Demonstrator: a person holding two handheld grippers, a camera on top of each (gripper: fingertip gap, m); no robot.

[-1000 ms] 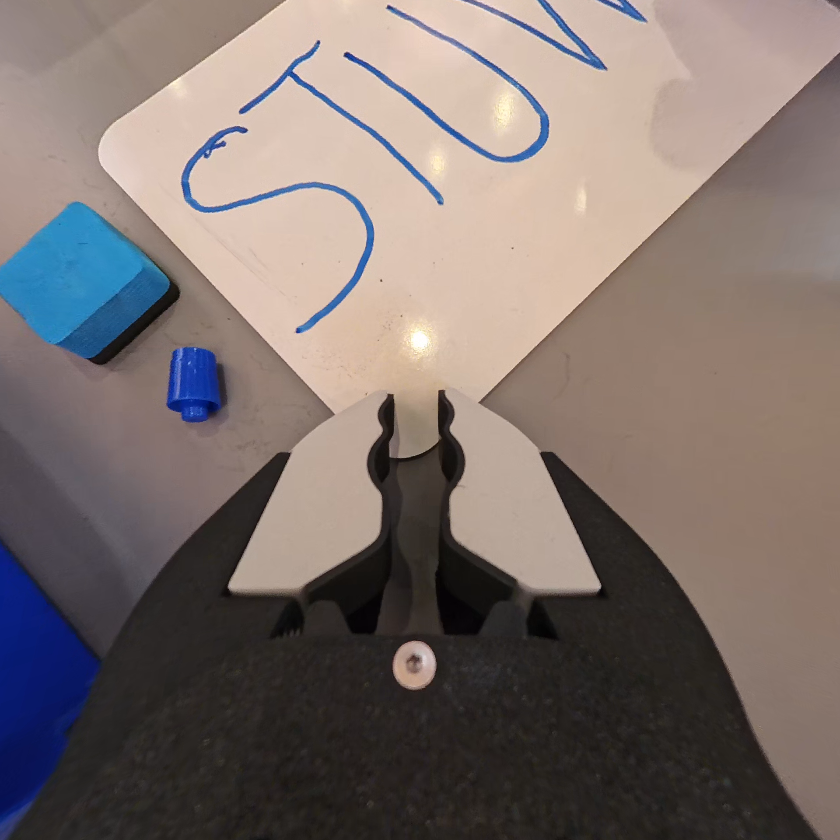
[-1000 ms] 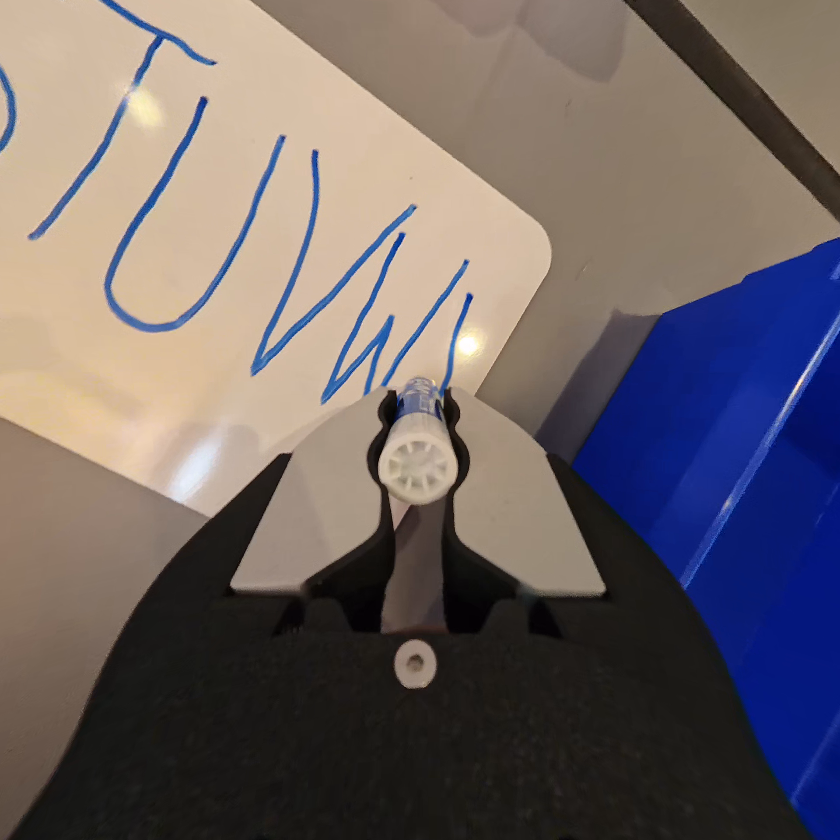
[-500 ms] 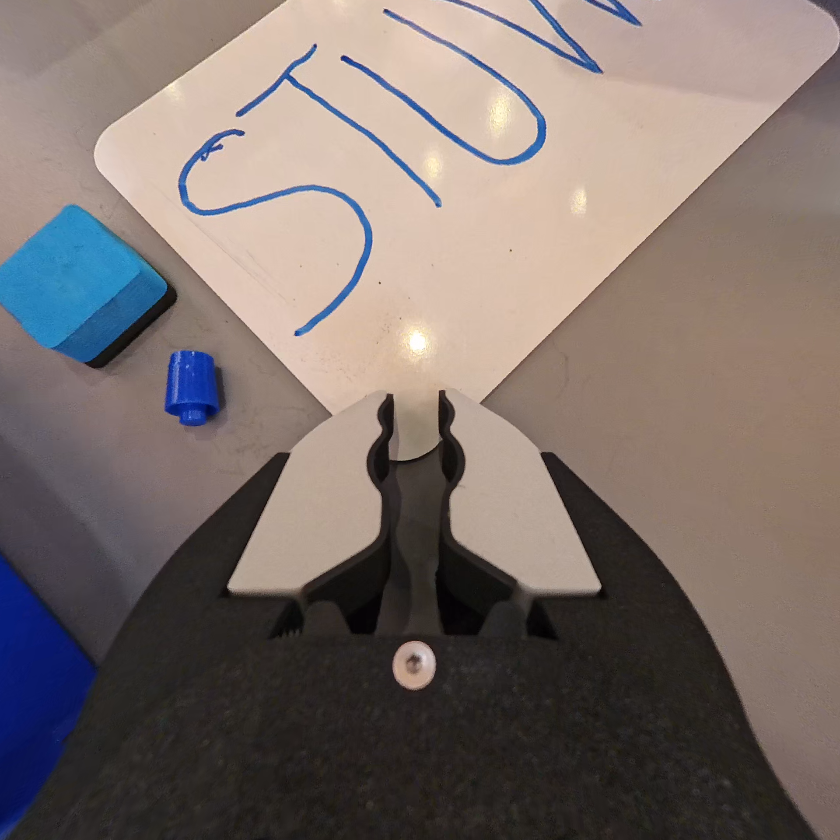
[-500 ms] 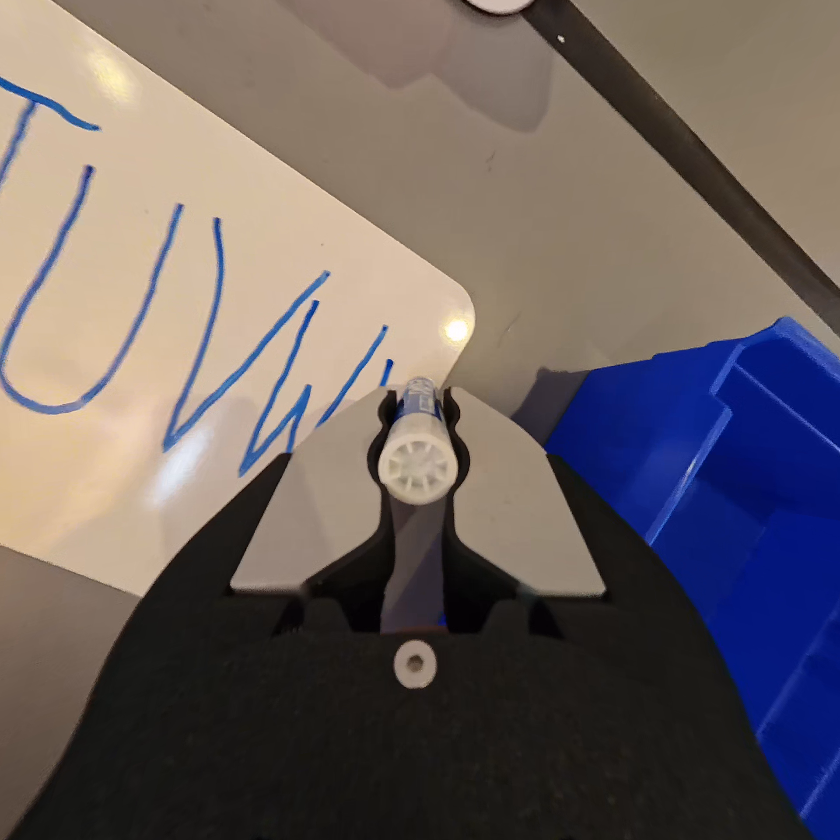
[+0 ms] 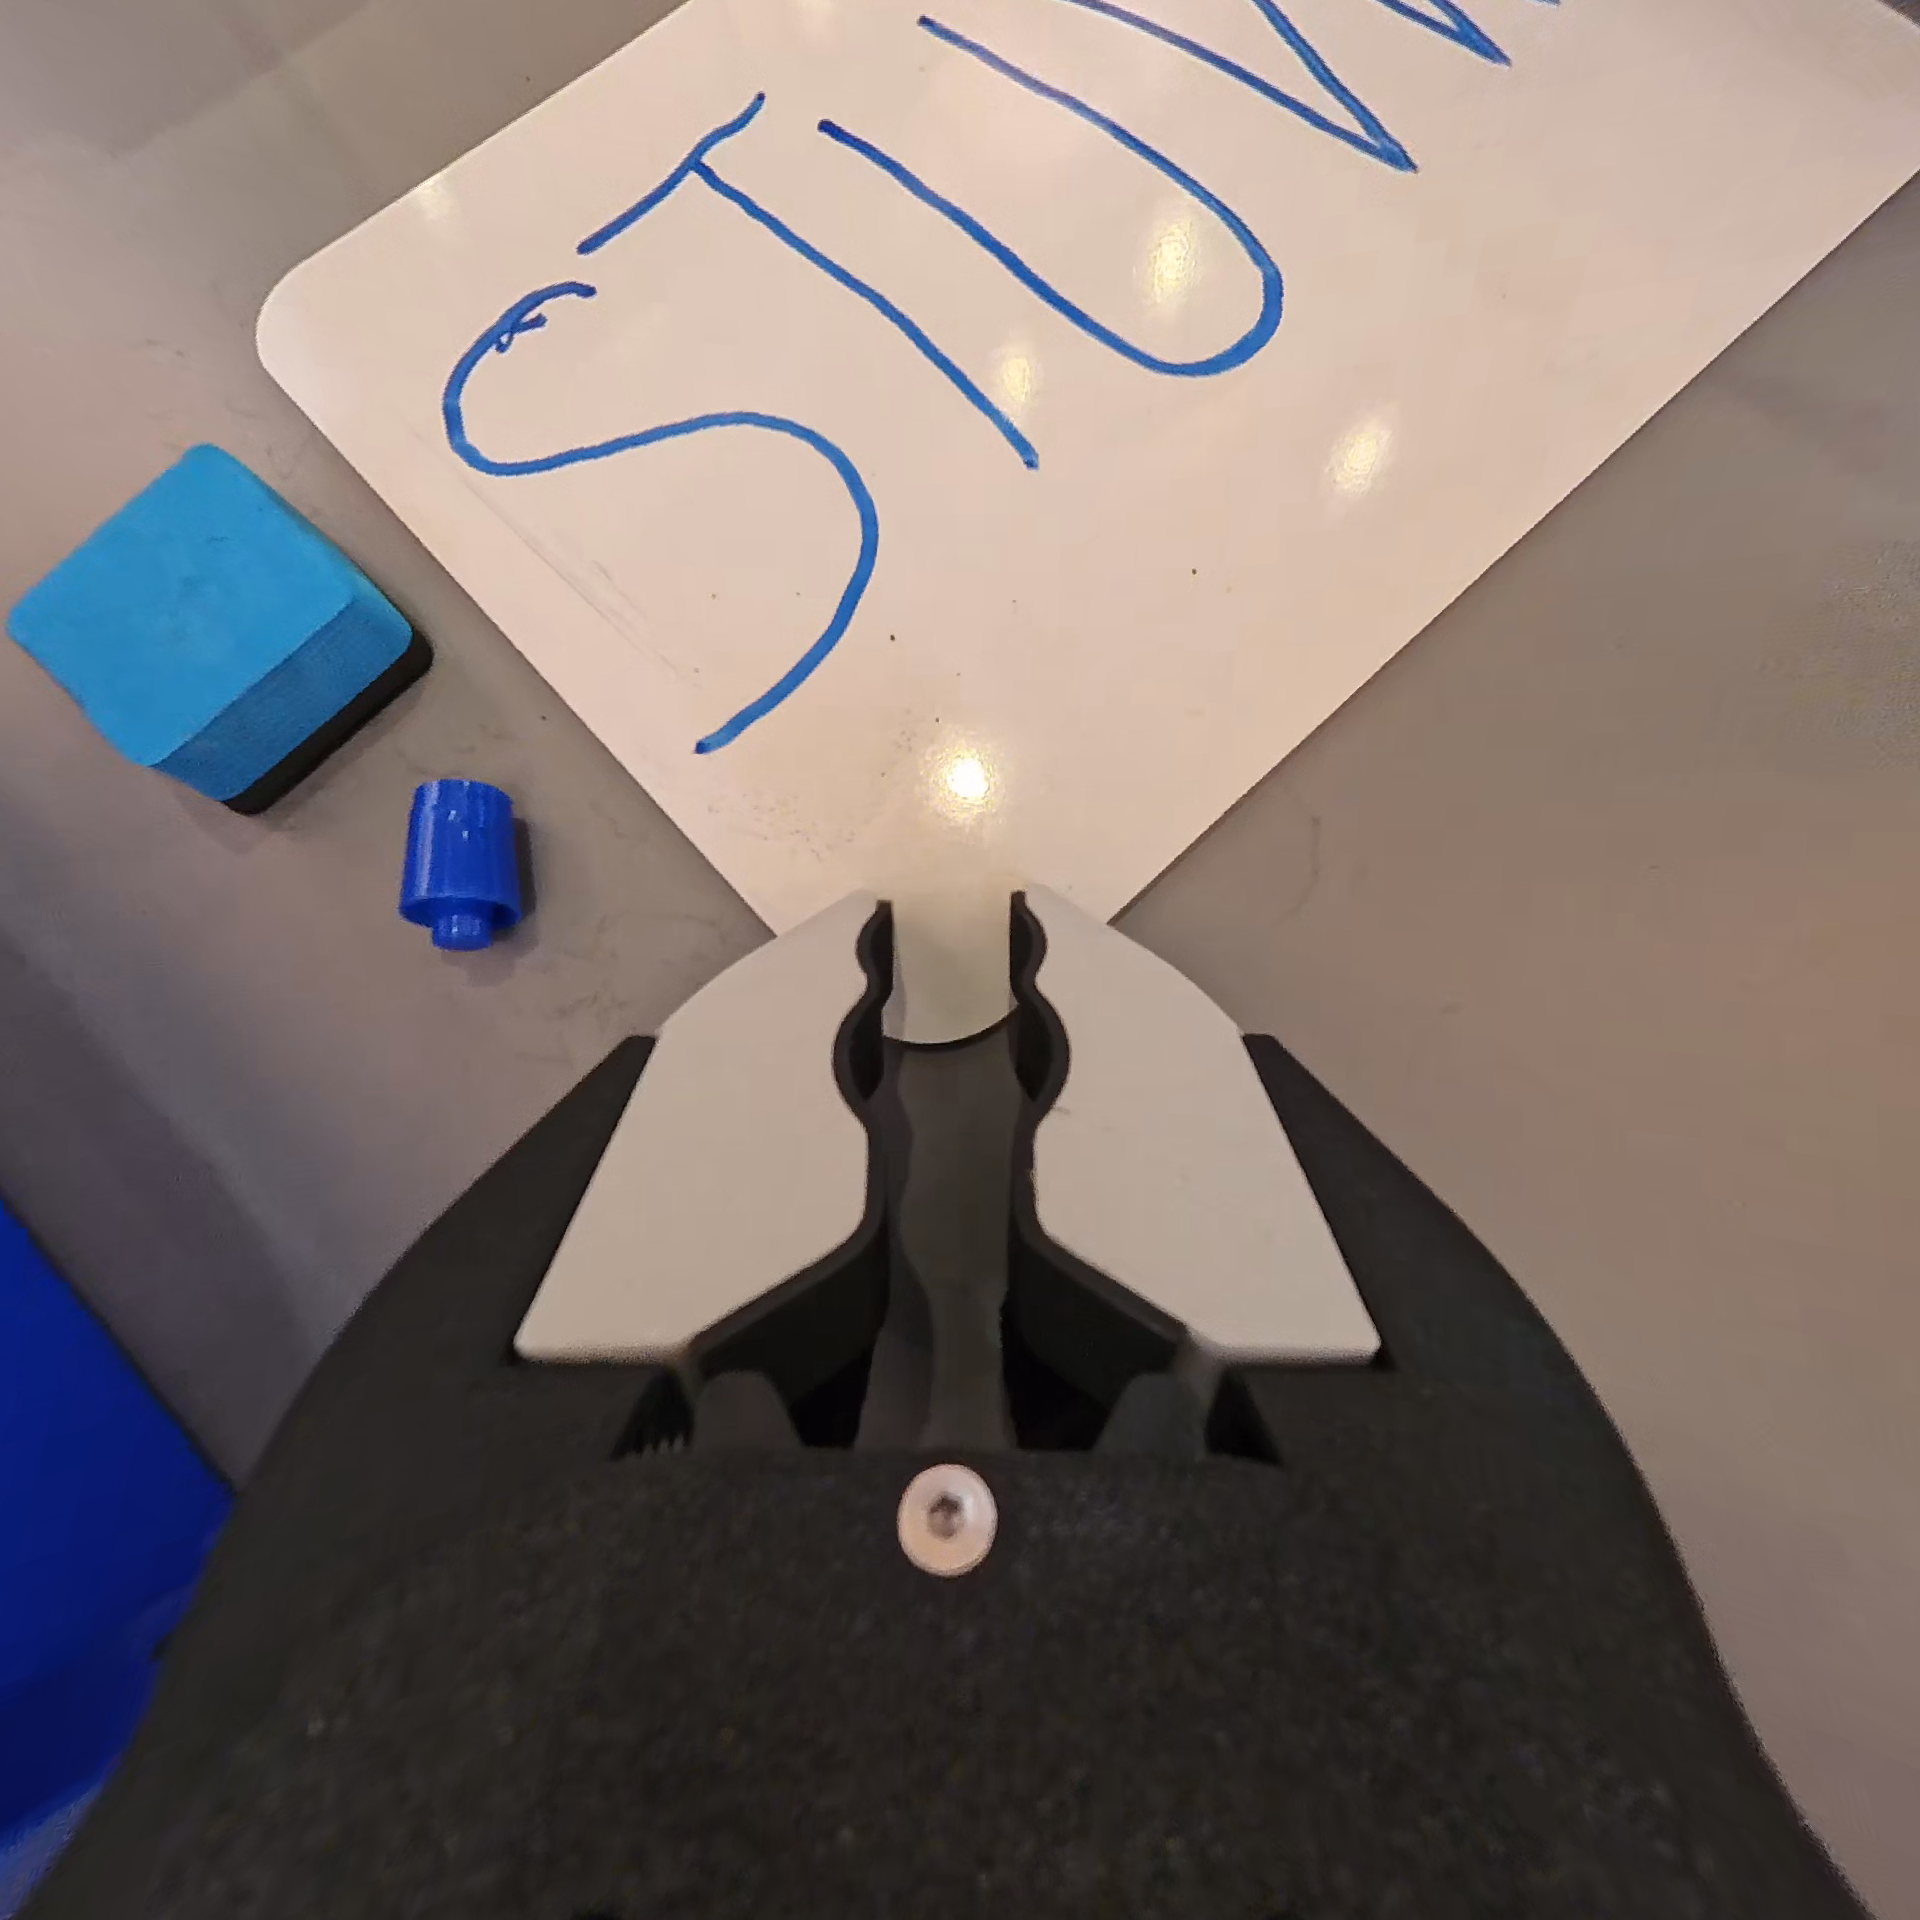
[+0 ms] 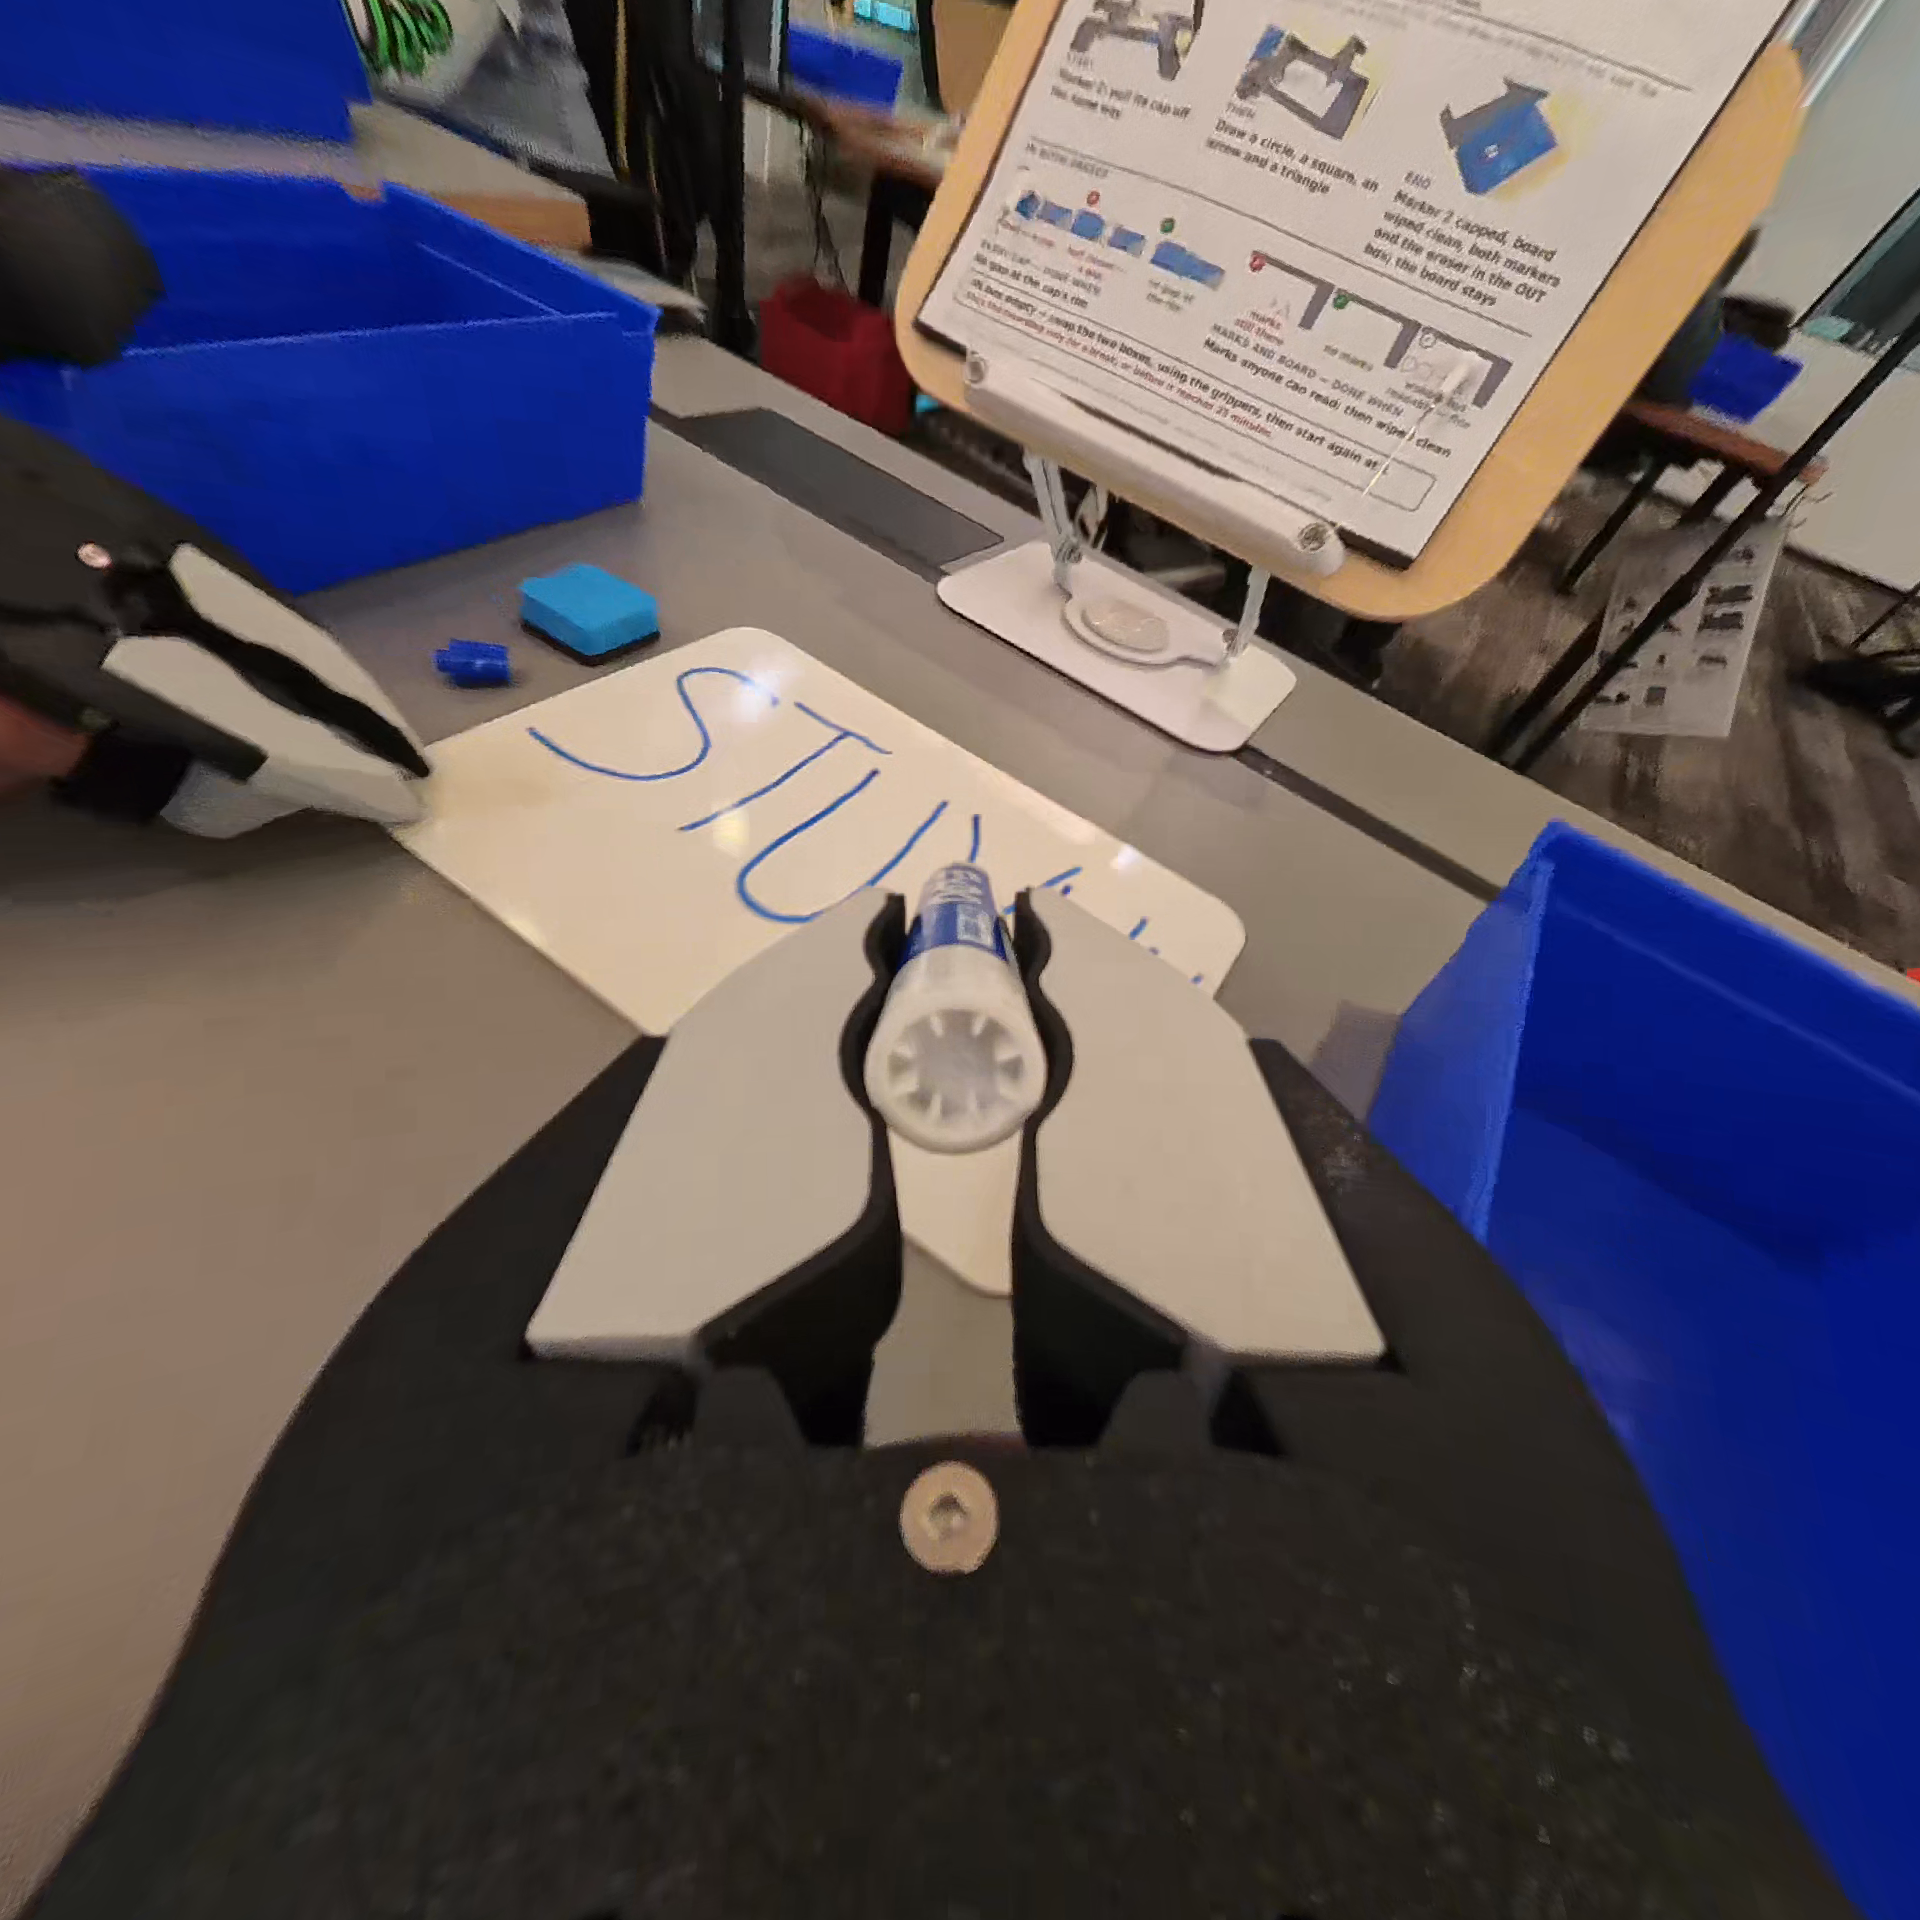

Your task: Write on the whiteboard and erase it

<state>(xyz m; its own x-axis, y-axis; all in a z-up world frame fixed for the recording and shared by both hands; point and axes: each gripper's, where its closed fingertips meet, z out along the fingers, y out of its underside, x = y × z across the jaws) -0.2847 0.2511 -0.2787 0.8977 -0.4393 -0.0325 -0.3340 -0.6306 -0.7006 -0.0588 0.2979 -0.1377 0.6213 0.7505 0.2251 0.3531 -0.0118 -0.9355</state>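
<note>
The white whiteboard lies on the grey table with several blue letters on it; it also shows in the right wrist view. My left gripper is shut and empty, with its tips resting on the board's near corner; it also shows in the right wrist view. My right gripper is shut on the marker, held above the board's right end. The marker's tip is hidden. A light-blue eraser and the blue marker cap lie on the table left of the board.
A blue bin stands close at the right of my right gripper. Another blue bin stands at the back left, behind the eraser and cap. A stand with an instruction sheet sits behind the board.
My right gripper has lifted the marker off the board's right end and tilted up, so the whole table now shows. My left gripper has stayed on the corner.
</note>
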